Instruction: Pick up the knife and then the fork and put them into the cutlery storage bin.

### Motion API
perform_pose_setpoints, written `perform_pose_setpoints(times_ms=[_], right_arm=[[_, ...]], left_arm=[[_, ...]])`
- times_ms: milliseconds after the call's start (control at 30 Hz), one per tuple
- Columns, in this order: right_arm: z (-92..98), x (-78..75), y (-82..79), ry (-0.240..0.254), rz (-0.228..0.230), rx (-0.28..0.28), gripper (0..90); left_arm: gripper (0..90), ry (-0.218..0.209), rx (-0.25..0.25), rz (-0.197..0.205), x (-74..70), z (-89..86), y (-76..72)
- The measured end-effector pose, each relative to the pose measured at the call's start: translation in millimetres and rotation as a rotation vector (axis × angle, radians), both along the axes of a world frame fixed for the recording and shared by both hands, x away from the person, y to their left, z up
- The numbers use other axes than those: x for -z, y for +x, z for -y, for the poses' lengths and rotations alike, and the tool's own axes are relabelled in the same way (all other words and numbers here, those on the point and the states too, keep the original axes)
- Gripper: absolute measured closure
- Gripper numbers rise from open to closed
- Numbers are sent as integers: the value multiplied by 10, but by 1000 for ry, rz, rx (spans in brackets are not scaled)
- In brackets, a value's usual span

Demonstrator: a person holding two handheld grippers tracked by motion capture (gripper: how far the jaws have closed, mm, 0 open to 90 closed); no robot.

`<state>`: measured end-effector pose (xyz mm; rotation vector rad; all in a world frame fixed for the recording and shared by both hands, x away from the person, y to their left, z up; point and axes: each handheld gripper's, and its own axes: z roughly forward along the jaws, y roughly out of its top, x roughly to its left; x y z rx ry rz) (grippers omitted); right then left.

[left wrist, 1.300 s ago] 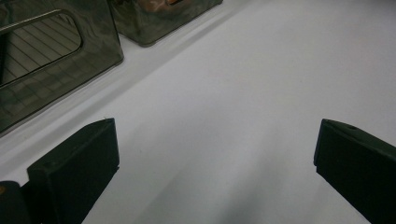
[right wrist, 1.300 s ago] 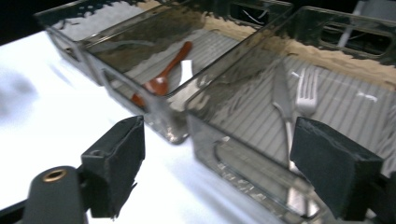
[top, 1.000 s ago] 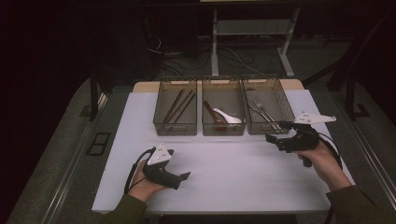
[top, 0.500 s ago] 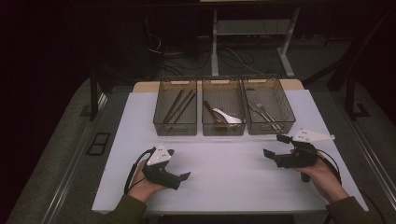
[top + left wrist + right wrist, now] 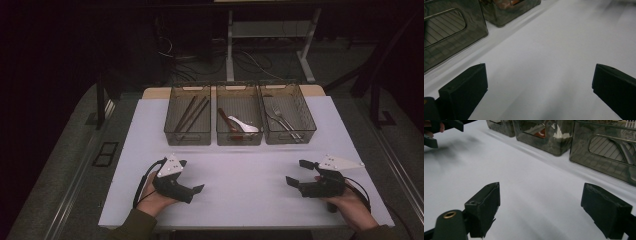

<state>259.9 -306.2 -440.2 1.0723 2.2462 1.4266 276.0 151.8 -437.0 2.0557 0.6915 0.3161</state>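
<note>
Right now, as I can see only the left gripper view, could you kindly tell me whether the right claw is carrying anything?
Observer: No. In the high view the right claw stands open above the white table, with nothing between its jaws.
Operator: Thank you. Which container sits nearest to it, and what does that hold?
Observer: The right-hand smoky translucent plastic bin of the row is nearest, and it holds silver metal forks.
</note>
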Motion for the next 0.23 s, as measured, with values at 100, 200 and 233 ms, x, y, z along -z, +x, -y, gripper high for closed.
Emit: perform_pose_setpoints(times_ms=[100, 200, 233], right_arm=[[-7, 22, -32, -4, 1, -10, 153], [-23, 34, -40, -10, -2, -19, 153], [-25, 34, -37, -10, 1, -21, 153]], left_arm=[[0, -1, -2, -1, 0, -5, 2], [0, 3, 2, 3, 2, -8, 7], [0, 4, 2, 2, 4, -8, 8]])
